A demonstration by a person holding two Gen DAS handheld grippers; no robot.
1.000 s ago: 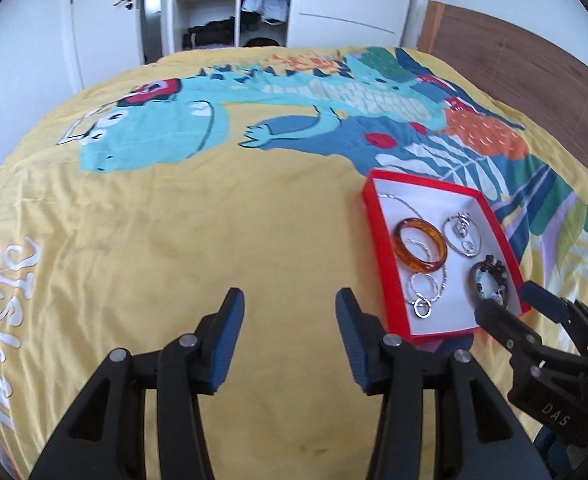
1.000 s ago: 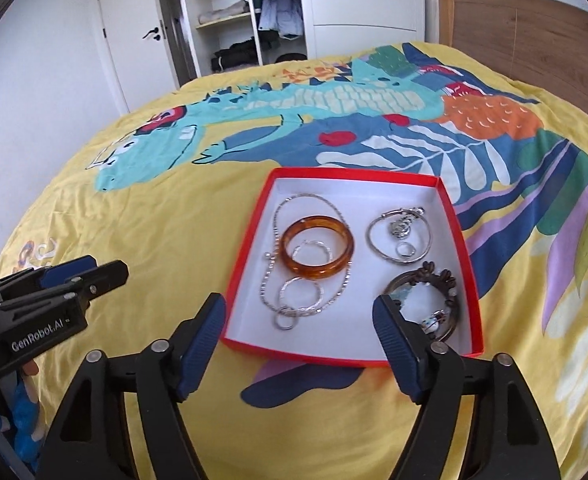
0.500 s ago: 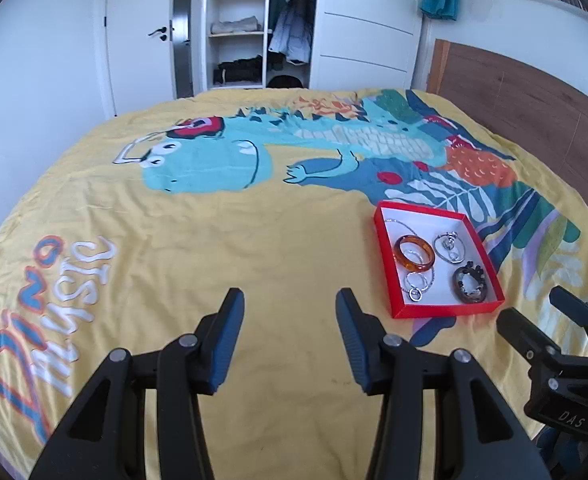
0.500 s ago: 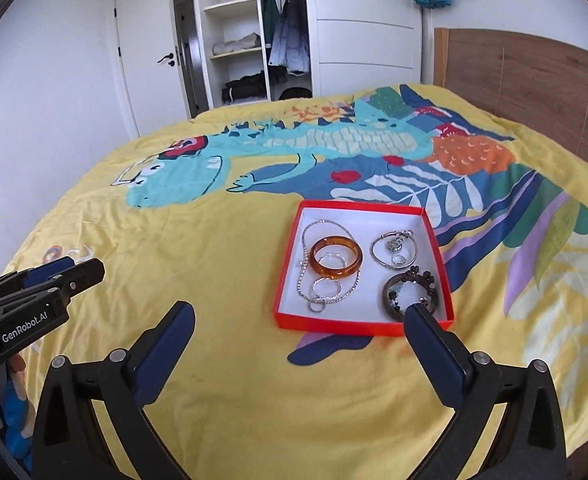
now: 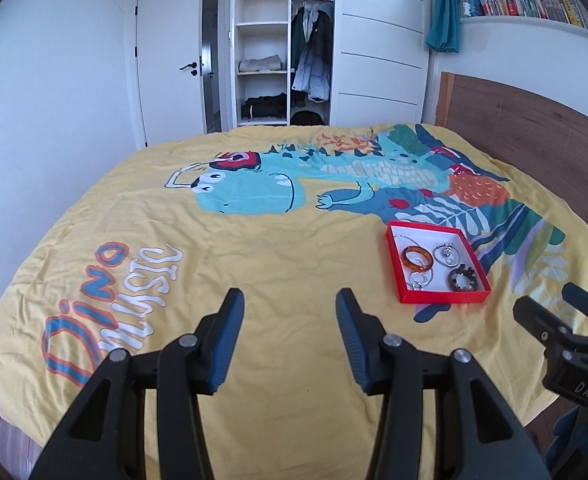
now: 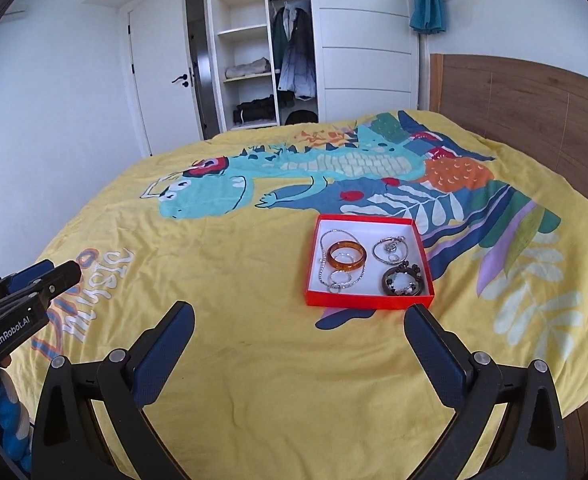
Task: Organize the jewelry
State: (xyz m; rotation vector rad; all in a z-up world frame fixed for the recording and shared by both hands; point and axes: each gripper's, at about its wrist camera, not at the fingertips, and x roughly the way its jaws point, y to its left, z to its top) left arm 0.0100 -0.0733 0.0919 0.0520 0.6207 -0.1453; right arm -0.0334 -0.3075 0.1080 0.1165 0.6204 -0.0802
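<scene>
A red box point(image 6: 368, 300) with a white floor lies on the yellow bedspread; it also shows in the left wrist view point(image 5: 442, 298). In it lie an amber bangle point(image 6: 348, 255), a silver chain point(image 6: 326, 258), a silver charm bracelet point(image 6: 390, 248) and a dark beaded bracelet point(image 6: 402, 280). My right gripper point(image 6: 300, 344) is open and empty, raised just short of the box. My left gripper point(image 5: 289, 340) is open and empty, left of the box and well back from it.
The bed carries a yellow dinosaur bedspread point(image 5: 253, 240). A wooden headboard point(image 6: 534, 112) stands at the right. An open wardrobe point(image 5: 281, 60) and a white door point(image 5: 169, 76) are beyond the far end of the bed.
Both grippers have pulled back and up from the box, which now looks smaller and farther. The right gripper's jaws have opened wider. The jewelry has not moved.
</scene>
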